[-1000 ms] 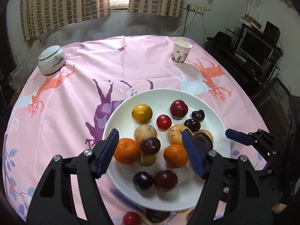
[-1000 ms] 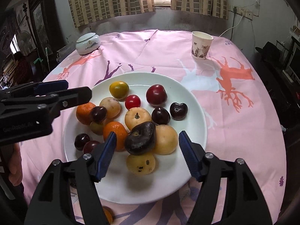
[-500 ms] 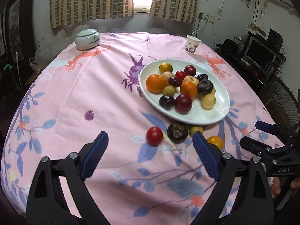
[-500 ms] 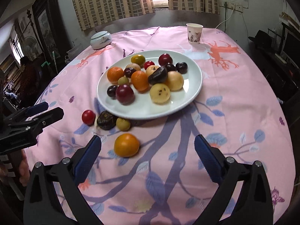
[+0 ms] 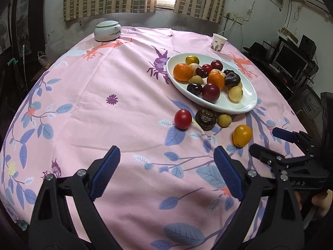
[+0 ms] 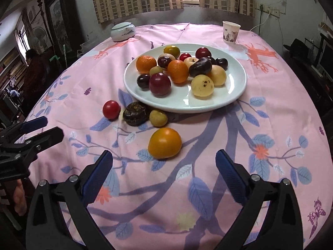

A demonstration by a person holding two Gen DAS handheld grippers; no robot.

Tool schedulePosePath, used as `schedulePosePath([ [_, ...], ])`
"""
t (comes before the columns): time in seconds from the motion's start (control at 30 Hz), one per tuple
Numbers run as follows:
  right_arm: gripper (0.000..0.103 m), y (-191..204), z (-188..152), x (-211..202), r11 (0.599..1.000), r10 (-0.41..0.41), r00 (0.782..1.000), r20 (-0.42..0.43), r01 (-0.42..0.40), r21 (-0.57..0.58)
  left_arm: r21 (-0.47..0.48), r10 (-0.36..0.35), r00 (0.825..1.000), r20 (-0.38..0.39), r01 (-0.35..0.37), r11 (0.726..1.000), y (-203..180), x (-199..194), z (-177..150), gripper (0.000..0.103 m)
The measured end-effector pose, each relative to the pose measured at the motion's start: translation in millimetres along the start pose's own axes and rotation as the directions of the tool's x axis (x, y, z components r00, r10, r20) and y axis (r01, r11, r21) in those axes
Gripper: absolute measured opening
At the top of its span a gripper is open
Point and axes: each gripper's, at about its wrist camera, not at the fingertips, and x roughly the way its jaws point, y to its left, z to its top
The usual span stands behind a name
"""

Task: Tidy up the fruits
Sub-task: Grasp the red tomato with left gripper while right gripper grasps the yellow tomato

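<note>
Pink tablecloth, both claws hanging wide and empty — a pick-up is getting underway.
Just ahead of the right gripper an orange-yellow fruit is lying loose; the left gripper is pointing at bare cloth, its jaws steady while the right's have just been narrowing. Farther ahead, three more strays are sitting against the white plate — the nearest probably needs closing on and lifting there.

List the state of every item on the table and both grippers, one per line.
left gripper: open, holding nothing
right gripper: open, holding nothing
white plate: upright, piled with fruit
four loose fruits: lying on the cloth, off the plate
paper cup: upright
ceramic jar: lidded
</note>
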Motion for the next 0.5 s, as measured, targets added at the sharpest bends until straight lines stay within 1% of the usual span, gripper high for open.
schedulePosePath([
  [0.03,0.083,0,3,6,1.0,0.002,1.0,-0.002,-0.002,0.0,-0.002,0.0,1.0,0.003,0.0,1.0,2,-1,0,0.093],
  [0.07,0.072,-1,6,13,1.0,0.01,1.0,-0.022,-0.01,0.004,-0.004,0.001,1.0,0.006,-0.001,1.0,3,-2,-1,0.093],
  [0.1,0.066,-3,8,22,1.0,0.016,0.999,-0.051,-0.016,0.011,-0.006,0.003,1.0,0.008,-0.003,1.0,4,-3,0,0.093],
  [0.13,0.062,-4,9,31,1.0,0.017,0.997,-0.073,-0.016,0.016,-0.008,0.003,1.0,0.008,-0.003,1.0,6,-3,0,0.093],
  [0.2,0.044,-5,9,47,1.0,0.02,0.993,-0.119,-0.017,0.022,-0.009,0.0,1.0,0.008,0.0,1.0,6,0,2,0.093],
  [0.23,0.043,-5,9,45,1.0,0.008,0.995,-0.096,-0.007,0.013,-0.003,0.0,1.0,0.009,0.0,1.0,5,4,4,0.093],
  [0.27,0.043,-4,8,44,1.0,0.015,0.994,-0.108,-0.013,0.016,0.003,0.006,1.0,0.009,-0.006,1.0,4,8,6,0.093],
  [0.33,0.043,-5,6,32,0.997,0.069,0.993,-0.096,-0.066,0.04,0.018,0.022,1.0,0.0,-0.022,1.0,2,21,11,0.093],
  [0.43,0.043,-5,0,9,0.998,0.065,0.996,-0.054,-0.064,0.024,0.034,0.017,0.999,-0.03,-0.016,0.999,-2,43,20,0.093],
  [0.5,0.043,-11,-4,-1,0.997,0.073,0.996,-0.045,-0.071,0.037,0.051,0.032,0.998,-0.05,-0.029,0.998,-7,60,24,0.093],
])
